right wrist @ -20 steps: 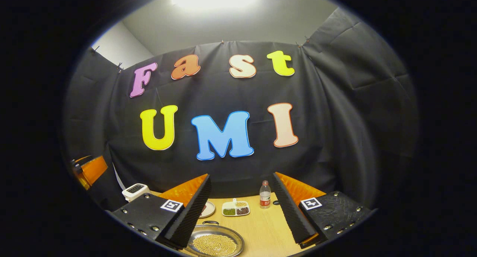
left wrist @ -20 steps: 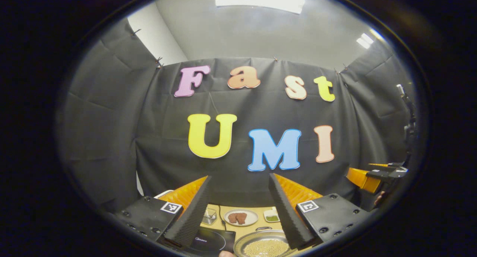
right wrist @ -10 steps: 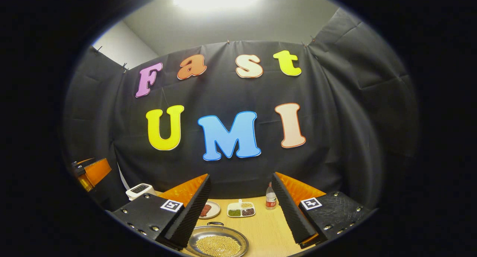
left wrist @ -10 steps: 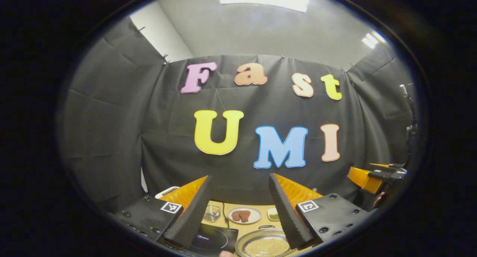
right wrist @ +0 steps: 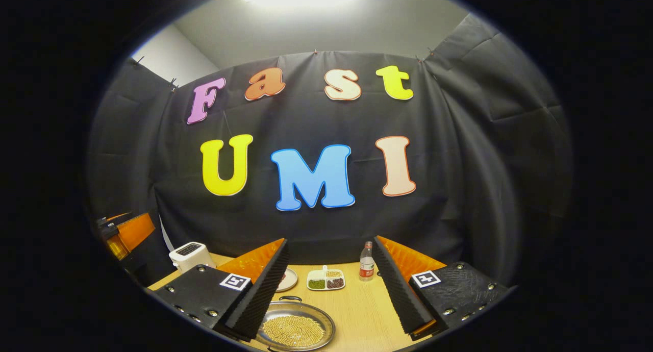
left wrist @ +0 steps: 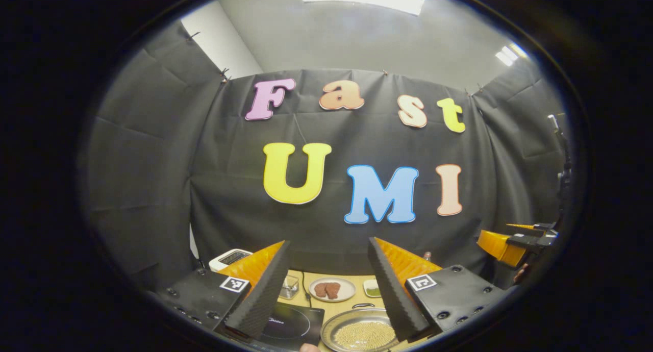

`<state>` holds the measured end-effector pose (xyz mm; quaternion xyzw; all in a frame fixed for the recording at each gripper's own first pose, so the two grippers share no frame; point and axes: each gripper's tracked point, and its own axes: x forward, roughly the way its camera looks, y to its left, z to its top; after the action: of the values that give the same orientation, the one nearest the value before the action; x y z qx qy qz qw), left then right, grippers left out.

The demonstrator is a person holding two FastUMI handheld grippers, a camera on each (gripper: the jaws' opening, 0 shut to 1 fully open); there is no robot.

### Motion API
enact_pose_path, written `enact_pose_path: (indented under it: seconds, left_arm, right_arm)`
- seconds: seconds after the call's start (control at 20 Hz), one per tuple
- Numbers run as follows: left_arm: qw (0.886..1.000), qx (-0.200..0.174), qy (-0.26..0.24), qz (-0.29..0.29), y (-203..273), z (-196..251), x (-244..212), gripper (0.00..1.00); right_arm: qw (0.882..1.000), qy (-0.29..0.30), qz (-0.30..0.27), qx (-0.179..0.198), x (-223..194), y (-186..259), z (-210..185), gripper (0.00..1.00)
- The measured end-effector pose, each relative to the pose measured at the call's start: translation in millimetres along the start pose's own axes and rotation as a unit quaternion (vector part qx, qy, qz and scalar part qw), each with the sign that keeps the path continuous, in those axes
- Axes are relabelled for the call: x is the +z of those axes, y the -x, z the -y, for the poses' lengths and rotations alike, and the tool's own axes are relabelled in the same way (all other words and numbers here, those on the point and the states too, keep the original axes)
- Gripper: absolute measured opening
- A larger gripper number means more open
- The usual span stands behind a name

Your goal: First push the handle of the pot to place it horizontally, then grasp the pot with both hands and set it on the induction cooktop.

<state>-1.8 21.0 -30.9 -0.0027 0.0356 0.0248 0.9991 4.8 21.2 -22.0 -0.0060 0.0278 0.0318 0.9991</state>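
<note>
Grippers (left wrist: pixel 326 291) (right wrist: pixel 329 291) both spread wide, empty; right finger hides pot (left wrist: pixel 363 334) edge.

At the bottom of the left gripper view, the left gripper (left wrist: pixel 326 291) has two black wedge-shaped fingers (left wrist: pixel 260 301) with ribbed pads, backed by orange ridged plastic. Each sits on a black block with silver screws and a small square black-and-white marker. The right gripper (right wrist: pixel 329 288), at the bottom of the right gripper view, has the same look.
</note>
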Motion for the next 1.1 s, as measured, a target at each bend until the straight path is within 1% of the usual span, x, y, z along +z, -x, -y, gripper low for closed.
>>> enact_pose_path:
  seconds: [0.15, 0.2, 0.25, 0.35, 0.4, 0.45, 0.5, 0.55, 0.6, 0.65, 0.7, 0.75, 0.8, 0.85, 0.9, 1.0, 1.05, 1.1]
  left_arm:
    - [1.0, -0.003, -0.003, -0.003, -5, -7, -3, 0.95]
    - [1.0, -0.003, -0.006, -0.005, -5, -9, -4, 0.97]
    - [1.0, -0.004, -0.008, -0.008, -5, -12, -7, 0.97]
    - [1.0, -0.005, -0.011, -0.016, -6, -16, -13, 0.97]
    - [1.0, -0.006, -0.012, -0.019, -6, -19, -17, 0.97]
    - [1.0, -0.009, -0.011, -0.023, -5, -19, -20, 0.95]
    - [1.0, -0.011, -0.011, -0.027, -7, -19, -24, 0.95]
    - [0.999, -0.013, -0.012, -0.03, -8, -20, -27, 0.95]
    - [0.999, -0.014, -0.013, -0.033, -6, -22, -30, 0.95]
    - [0.999, -0.015, -0.014, -0.035, -7, -25, -33, 0.95]
    - [0.999, -0.016, -0.015, -0.038, -6, -26, -36, 0.95]
    - [0.999, -0.016, -0.015, -0.04, -6, -28, -38, 0.95]
    - [0.999, -0.015, -0.014, -0.042, -7, -31, -40, 0.97]
    - [0.999, -0.015, -0.013, -0.044, -6, -34, -42, 0.95]
    - [0.999, -0.014, -0.012, -0.045, -6, -37, -42, 0.97]
    - [0.999, -0.011, -0.011, -0.048, -5, -44, -45, 0.99]
    - [0.999, -0.01, -0.011, -0.049, -5, -48, -46, 0.99]
    - [0.999, -0.008, -0.012, -0.051, -5, -53, -48, 0.99]
  right_arm:
    - [1.0, 0.002, -0.028, 0.006, -21, 7, -6, 0.99]
    - [0.999, 0.004, -0.042, 0.002, -30, 7, -6, 0.95]
    - [0.998, 0.003, -0.055, 0.004, -40, 8, -8, 0.82]
    - [0.995, 0.0, -0.094, 0.012, -63, 12, -18, 0.69]
    - [0.993, -0.003, -0.115, 0.022, -74, 13, -24, 0.58]
    - [0.991, 0.0, -0.134, 0.017, -88, 13, -25, 0.57]
    - [0.989, 0.002, -0.15, 0.01, -95, 15, -21, 0.42]
    - [0.986, 0.0, -0.167, 0.015, -106, 17, -26, 0.34]
    - [0.982, -0.004, -0.188, 0.029, -116, 18, -34, 0.28]
    - [0.976, -0.005, -0.215, 0.033, -133, 20, -41, 0.29]
    - [0.969, -0.008, -0.241, 0.051, -146, 24, -48, 0.19]
    - [0.963, -0.007, -0.262, 0.062, -159, 27, -56, 0.2]
    - [0.958, 0.0, -0.28, 0.055, -171, 36, -53, 0.21]
    - [0.954, 0.001, -0.294, 0.056, -176, 35, -57, 0.07]
    - [0.949, -0.003, -0.308, 0.063, -187, 37, -64, 0.02]
    - [0.936, -0.014, -0.343, 0.075, -211, 40, -76, 0.08]
    - [0.93, -0.016, -0.357, 0.08, -211, 49, -80, 0.07]
    - [0.925, -0.015, -0.37, 0.085, -225, 48, -86, 0.04]
